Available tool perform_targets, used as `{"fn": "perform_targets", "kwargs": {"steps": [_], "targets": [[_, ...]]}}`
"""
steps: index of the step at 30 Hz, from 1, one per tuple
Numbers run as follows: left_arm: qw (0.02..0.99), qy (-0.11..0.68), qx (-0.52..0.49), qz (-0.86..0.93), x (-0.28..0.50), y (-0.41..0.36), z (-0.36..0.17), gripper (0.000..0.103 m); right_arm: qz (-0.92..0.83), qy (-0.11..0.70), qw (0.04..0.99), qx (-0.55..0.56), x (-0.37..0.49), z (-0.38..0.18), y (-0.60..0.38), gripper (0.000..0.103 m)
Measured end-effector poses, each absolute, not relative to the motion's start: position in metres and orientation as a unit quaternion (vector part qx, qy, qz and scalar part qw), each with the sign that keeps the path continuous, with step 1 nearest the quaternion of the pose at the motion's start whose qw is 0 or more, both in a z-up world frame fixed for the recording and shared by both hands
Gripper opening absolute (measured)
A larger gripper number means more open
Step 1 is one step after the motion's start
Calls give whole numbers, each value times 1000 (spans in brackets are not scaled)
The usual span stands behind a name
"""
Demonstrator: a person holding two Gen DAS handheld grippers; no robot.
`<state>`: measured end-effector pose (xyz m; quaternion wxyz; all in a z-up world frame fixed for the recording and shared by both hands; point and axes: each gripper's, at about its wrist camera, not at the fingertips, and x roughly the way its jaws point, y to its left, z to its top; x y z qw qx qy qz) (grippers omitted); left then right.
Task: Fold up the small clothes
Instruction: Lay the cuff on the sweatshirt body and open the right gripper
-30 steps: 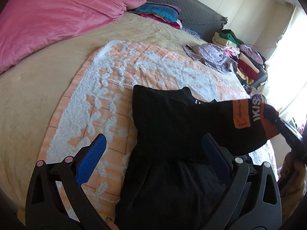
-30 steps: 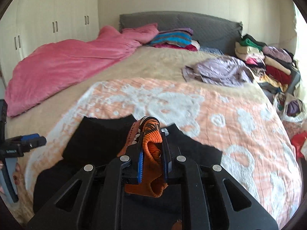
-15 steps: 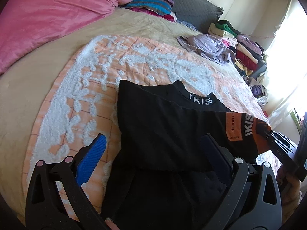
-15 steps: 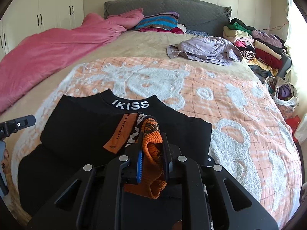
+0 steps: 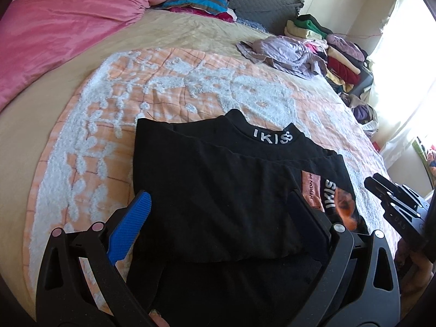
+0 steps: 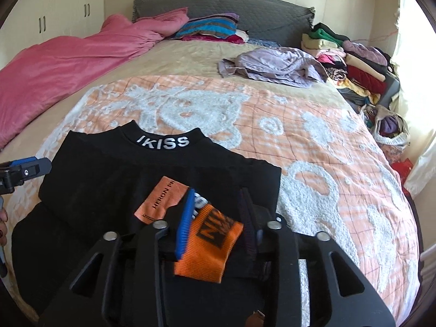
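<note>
The black top (image 6: 114, 179) lies folded on the orange blanket (image 6: 313, 147) on the bed. The right claw (image 6: 218, 218) is opening, its 2 fingers astride the orange cuff (image 6: 209, 248). The left claw (image 5: 220, 218) gapes wide above the top, gripping nothing.

We count one black top (image 6: 114, 179), one orange-and-white blanket (image 6: 313, 141), one pink duvet (image 6: 62, 62), one lilac garment (image 6: 272, 62), one pile of folded clothes (image 6: 351, 62) at the bed's (image 6: 190, 57) far right corner, and two grippers (image 6: 218, 212) (image 5: 218, 218).
</note>
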<state>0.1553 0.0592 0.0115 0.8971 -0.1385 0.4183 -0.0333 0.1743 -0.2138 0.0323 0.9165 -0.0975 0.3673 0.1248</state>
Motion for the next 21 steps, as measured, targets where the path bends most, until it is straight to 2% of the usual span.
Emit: {"fn": "perform_targets", "kwargs": {"steps": [1,3,5,6,9,13,21], "targets": [[897,420,-137,-36,157,58,9,93,121,370,916,-94,175,31,-216,36],[895,423,-134,-40,160,57,6,87,117,377,915,-89,176,28,-218,36],[892,432,-130,-42,164,55,1,59,121,387,911,-79,177,23,-217,36],[889,437,-127,-44,166,54,-3,55,125,392,909,-74,176,21,-216,36],[882,452,-122,-50,169,52,-14,50,143,403,901,-68,175,13,-204,36],[867,486,-105,-40,171,54,-36,49,174,413,891,-70,173,5,-178,39],[866,484,-110,-50,166,59,-42,49,204,431,877,-67,176,-5,-153,47]]}}
